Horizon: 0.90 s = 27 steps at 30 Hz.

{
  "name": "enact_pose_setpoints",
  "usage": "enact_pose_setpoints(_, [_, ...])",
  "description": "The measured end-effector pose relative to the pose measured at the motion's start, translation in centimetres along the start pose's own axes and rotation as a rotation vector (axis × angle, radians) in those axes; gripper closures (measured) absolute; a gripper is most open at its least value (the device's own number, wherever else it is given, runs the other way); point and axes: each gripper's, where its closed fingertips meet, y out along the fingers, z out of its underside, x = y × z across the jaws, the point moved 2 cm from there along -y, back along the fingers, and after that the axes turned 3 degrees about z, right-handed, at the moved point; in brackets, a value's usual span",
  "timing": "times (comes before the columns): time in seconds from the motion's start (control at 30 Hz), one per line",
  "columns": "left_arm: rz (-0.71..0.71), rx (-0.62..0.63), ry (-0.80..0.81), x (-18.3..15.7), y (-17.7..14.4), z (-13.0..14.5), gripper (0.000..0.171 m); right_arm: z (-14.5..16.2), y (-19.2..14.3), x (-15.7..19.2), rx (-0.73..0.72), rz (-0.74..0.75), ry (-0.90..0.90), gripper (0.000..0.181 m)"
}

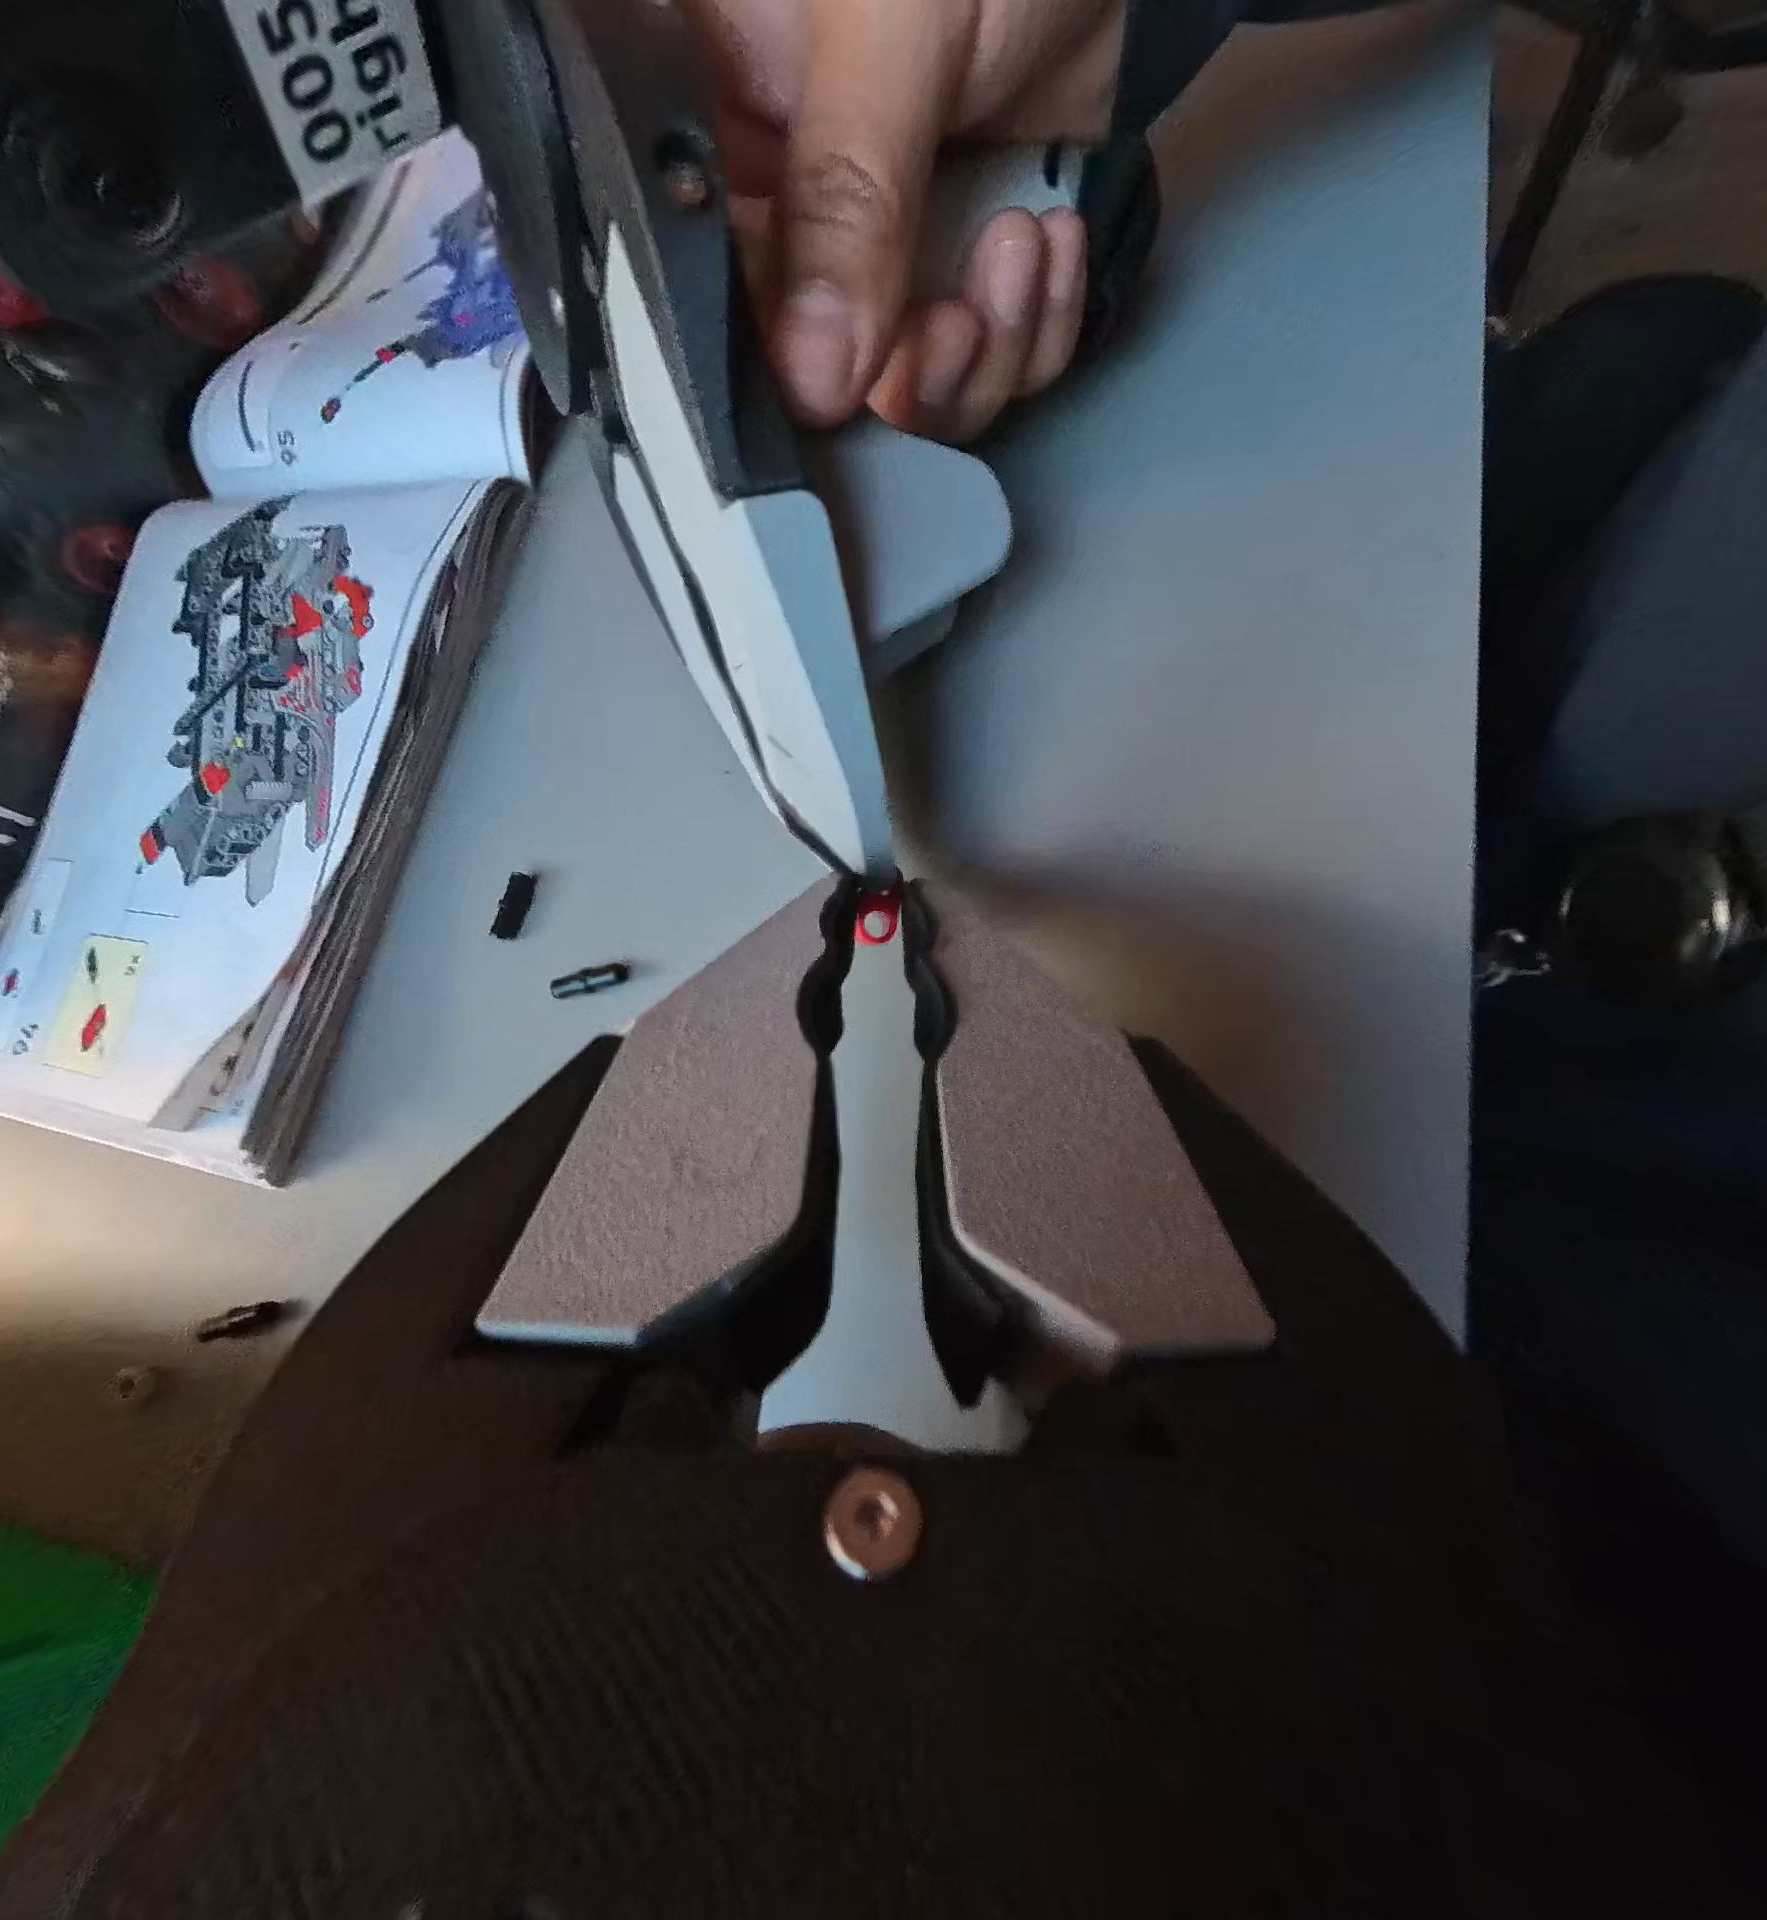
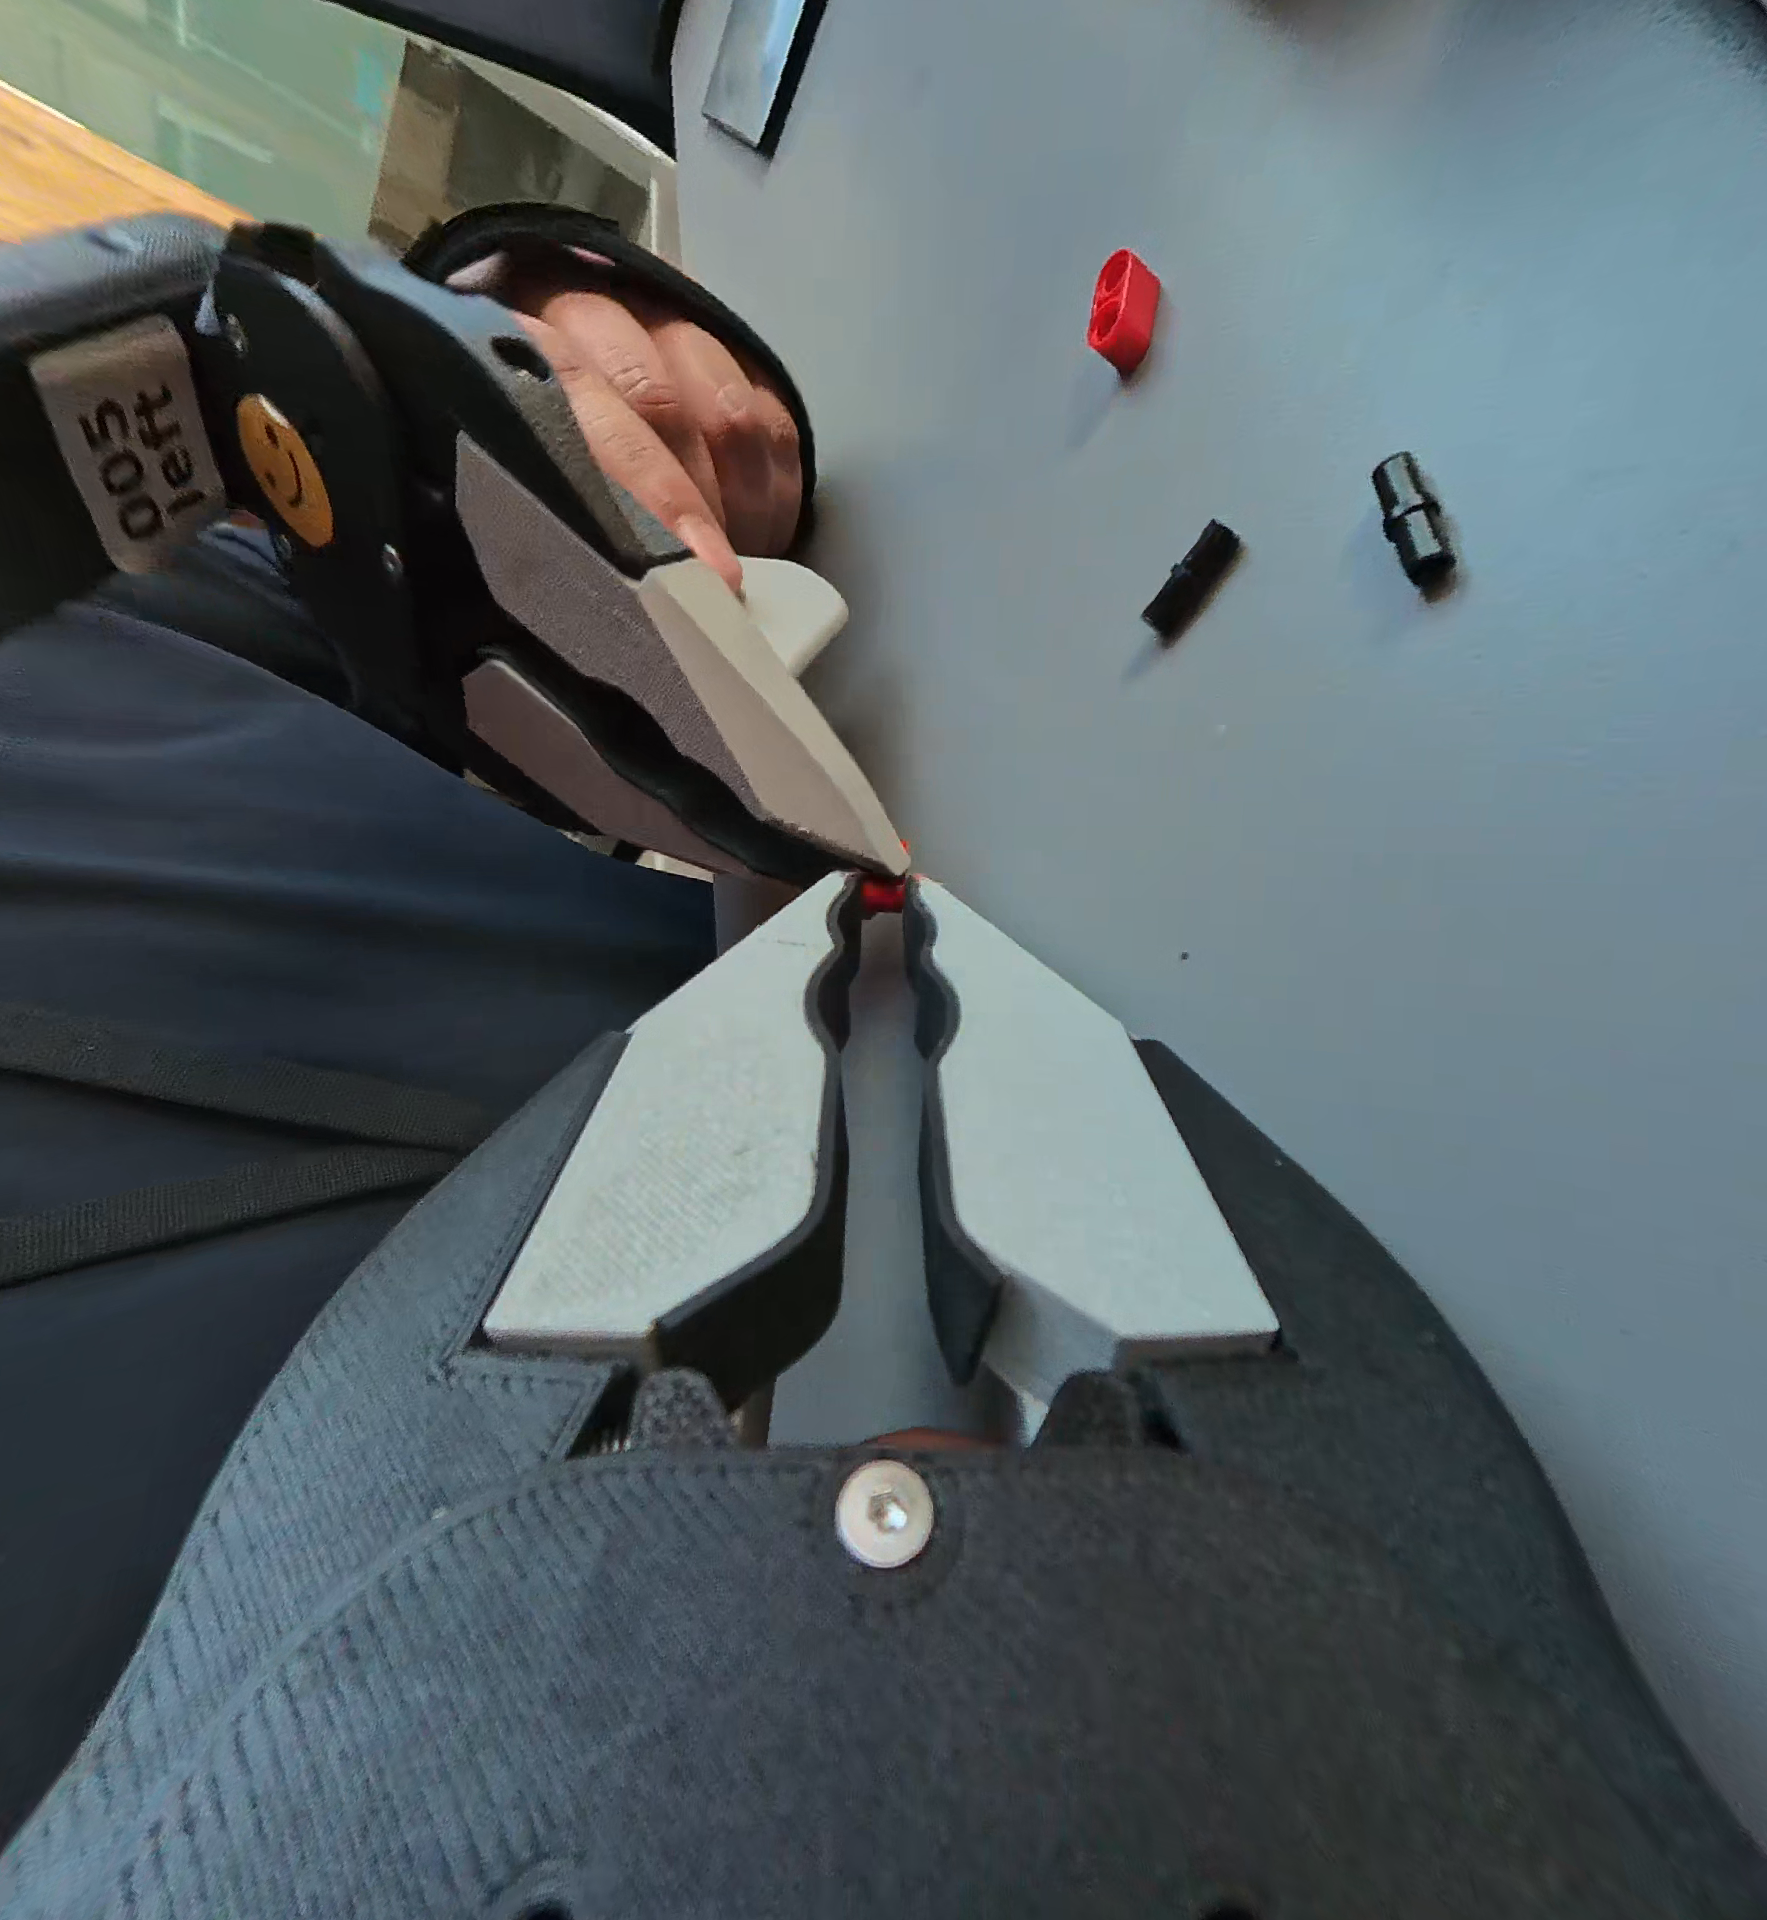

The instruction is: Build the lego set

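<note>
Currently your left gripper (image 1: 874, 902) and right gripper (image 2: 879, 899) meet tip to tip above the grey table (image 2: 1378, 935), both clamped on 1 small red piece (image 1: 874, 923). Farther out lie 1 loose red piece (image 2: 1125, 310), 2 black pins (image 2: 1191, 577) and the open instruction booklet (image 1: 204, 790).

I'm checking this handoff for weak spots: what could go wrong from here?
Both claws, left claw and right claw, pinch one tiny red piece by their very tips, so it may pop free. A dropped piece could roll off the nearby edge of the grey table.
</note>
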Motion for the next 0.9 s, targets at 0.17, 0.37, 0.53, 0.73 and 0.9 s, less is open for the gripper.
enact_pose_setpoints(0.17, [0.103,0.07,-0.259,0.1,0.3,1.1,0.167,0.1,-0.8,-1.0,-0.013,0.191,-0.13,0.171])
enact_pose_setpoints(0.37, [0.161,0.081,-0.314,0.1,0.5,0.9,0.16,0.3,-1.9,-1.1,-0.018,0.371,-0.286,0.179])
enact_pose_setpoints(0.53, [0.135,0.101,-0.308,0.1,0.4,1.0,0.152,-0.4,-2.8,-1.6,-0.065,0.439,-0.307,0.181])
enact_pose_setpoints(0.73, [0.082,0.082,-0.381,0.9,-1.5,2.0,0.144,-3.7,-2.0,-3.3,-0.119,0.572,-0.339,0.166])
enact_pose_setpoints(0.9, [-0.055,0.067,-0.425,3.3,-3.6,3.3,0.147,-5.2,0.1,-3.5,-0.099,0.59,-0.357,0.167])
